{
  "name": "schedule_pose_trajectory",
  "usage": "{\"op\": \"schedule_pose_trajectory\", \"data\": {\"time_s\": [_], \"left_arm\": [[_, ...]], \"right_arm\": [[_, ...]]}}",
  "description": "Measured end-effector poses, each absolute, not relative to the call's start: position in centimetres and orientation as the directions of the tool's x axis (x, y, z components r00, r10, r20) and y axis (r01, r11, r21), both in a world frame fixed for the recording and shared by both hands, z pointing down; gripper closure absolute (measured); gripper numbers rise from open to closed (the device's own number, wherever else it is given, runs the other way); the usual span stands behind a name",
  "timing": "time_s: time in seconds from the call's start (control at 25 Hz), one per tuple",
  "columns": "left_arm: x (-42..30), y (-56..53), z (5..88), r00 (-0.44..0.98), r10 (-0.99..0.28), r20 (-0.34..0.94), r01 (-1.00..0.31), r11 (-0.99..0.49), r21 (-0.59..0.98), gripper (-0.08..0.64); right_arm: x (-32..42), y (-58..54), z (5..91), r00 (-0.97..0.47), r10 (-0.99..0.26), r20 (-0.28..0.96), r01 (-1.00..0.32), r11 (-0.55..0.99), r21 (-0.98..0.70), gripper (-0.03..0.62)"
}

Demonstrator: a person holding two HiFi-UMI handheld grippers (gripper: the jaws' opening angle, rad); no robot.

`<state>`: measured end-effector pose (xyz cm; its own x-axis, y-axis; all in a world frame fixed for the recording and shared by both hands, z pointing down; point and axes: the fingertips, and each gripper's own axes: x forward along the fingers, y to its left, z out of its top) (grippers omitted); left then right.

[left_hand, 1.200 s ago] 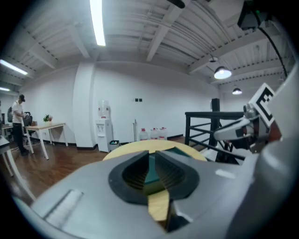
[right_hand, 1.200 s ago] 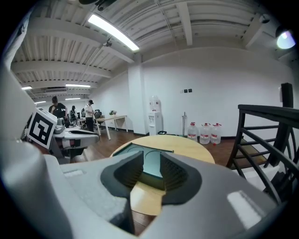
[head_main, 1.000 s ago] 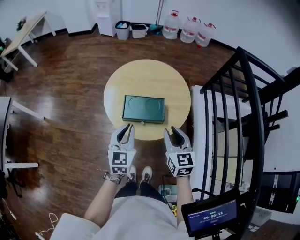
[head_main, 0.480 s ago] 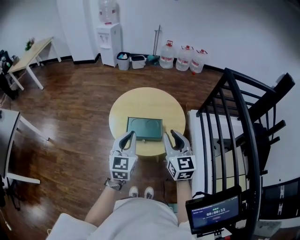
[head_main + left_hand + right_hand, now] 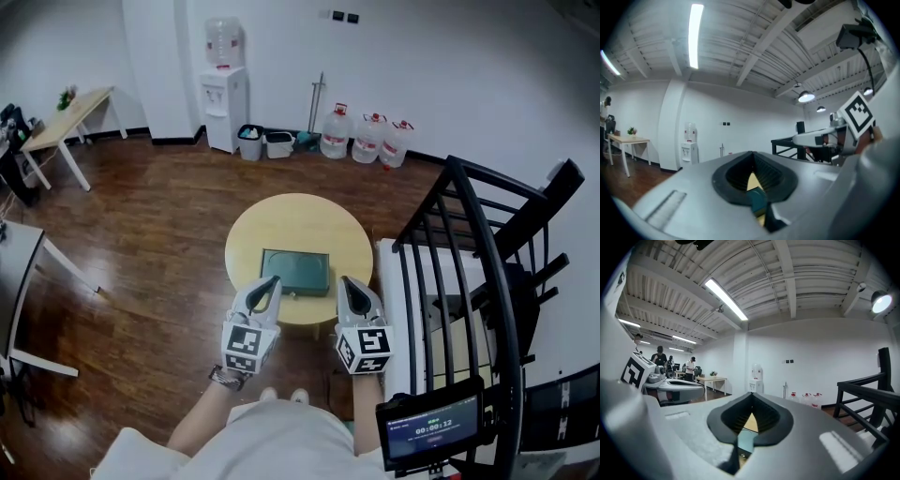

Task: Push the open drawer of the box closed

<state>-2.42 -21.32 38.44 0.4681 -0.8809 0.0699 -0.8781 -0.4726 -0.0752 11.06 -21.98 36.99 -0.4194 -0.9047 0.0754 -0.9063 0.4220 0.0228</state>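
Observation:
A flat dark-green box (image 5: 295, 270) lies on the round wooden table (image 5: 298, 232). From above I cannot tell how far its drawer stands out. My left gripper (image 5: 274, 280) hovers at the table's near edge, just left of the box's front, jaws shut on nothing. My right gripper (image 5: 343, 281) hangs level with it, just right of the box, also shut and empty. In the left gripper view the closed left gripper (image 5: 752, 154) leaves a slit showing a sliver of the green box (image 5: 757, 200). Under the shut right gripper (image 5: 751, 395), the right gripper view shows the green box (image 5: 745, 440).
A black metal stair railing (image 5: 469, 244) rises close on the right. Water bottles (image 5: 366, 139), bins and a water dispenser (image 5: 225, 84) line the far wall. A wooden desk (image 5: 66, 117) stands far left. A small screen (image 5: 429, 429) sits at lower right. Wood floor surrounds the table.
Both grippers' jaws have closed, the right from clearly open. The head view has tilted up, so the table and box look smaller and farther. Both grippers stay by the table's near edge.

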Motion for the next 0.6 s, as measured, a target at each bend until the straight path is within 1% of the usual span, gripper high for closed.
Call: {"op": "schedule_pose_trajectory", "data": {"time_s": [0.16, 0.4, 0.6], "left_arm": [[-2.4, -20.9, 38.3, 0.496, -0.866, 0.068, -0.863, -0.5, -0.07, 0.554], [-3.4, -20.4, 38.2, 0.506, -0.86, 0.065, -0.858, -0.509, -0.06, 0.554], [-4.6, -20.0, 39.0, 0.497, -0.863, 0.086, -0.864, -0.502, -0.045, 0.554]], "right_arm": [[10.4, -21.7, 36.2, -0.414, -0.908, 0.064, -0.909, 0.417, 0.028, 0.589], [9.8, -20.7, 36.1, -0.389, -0.918, 0.074, -0.92, 0.391, 0.03, 0.589], [9.7, -19.2, 36.1, -0.369, -0.925, 0.089, -0.927, 0.373, 0.035, 0.59]]}}
